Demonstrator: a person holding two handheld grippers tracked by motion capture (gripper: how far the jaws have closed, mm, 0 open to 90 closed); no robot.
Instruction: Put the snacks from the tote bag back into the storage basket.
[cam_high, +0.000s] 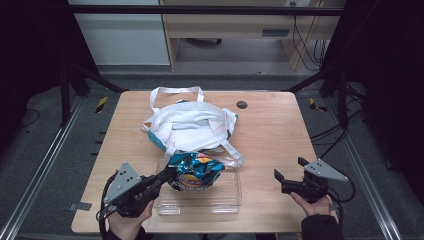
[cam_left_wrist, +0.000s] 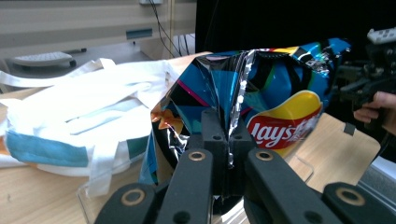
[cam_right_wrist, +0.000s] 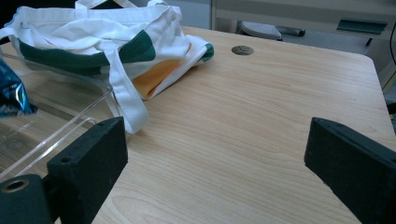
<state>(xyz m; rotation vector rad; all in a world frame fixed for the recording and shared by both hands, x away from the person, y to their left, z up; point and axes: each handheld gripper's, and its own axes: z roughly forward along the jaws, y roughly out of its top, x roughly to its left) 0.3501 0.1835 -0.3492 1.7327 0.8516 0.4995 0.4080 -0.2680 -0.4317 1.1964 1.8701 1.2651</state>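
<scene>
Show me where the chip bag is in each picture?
High view: the chip bag sits low in the middle, over the clear tray, pinched by the left gripper.
Left gripper view: it is in the centre and right, just past the jaws.
Right gripper view: a blue corner peeks in at the left edge.
Shared landmark: the white tote.

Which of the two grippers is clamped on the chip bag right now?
The left gripper: its fingers pinch a crimped edge of the blue chip bag over the clear tray. The right gripper sits open above bare table, holding nothing.
</scene>
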